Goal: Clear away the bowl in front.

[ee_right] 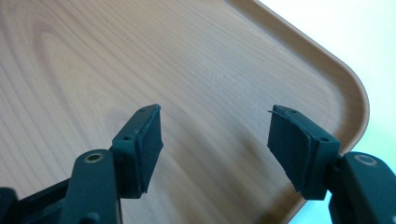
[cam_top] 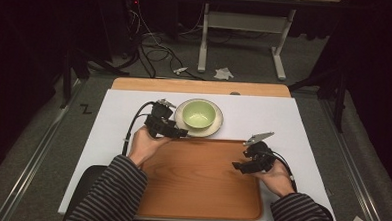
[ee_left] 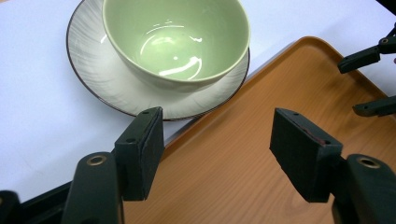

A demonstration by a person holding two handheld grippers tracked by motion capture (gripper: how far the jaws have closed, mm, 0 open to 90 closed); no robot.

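A: What is laid on the table (cam_top: 283, 119)?
B: A wooden tray (cam_top: 200, 186) is set at the near edge. Just behind it, a green bowl (cam_top: 199, 113) is seated on a white plate (cam_top: 218, 125).
A: And the grippers?
B: The left gripper (cam_top: 183, 133) is held by the plate's rim, jaws parted and empty. The right gripper (cam_top: 237, 166) is held over the tray, jaws likewise spread.

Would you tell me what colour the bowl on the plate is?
Pale green; the bowl shows best in the left gripper view, sitting on a white plate.
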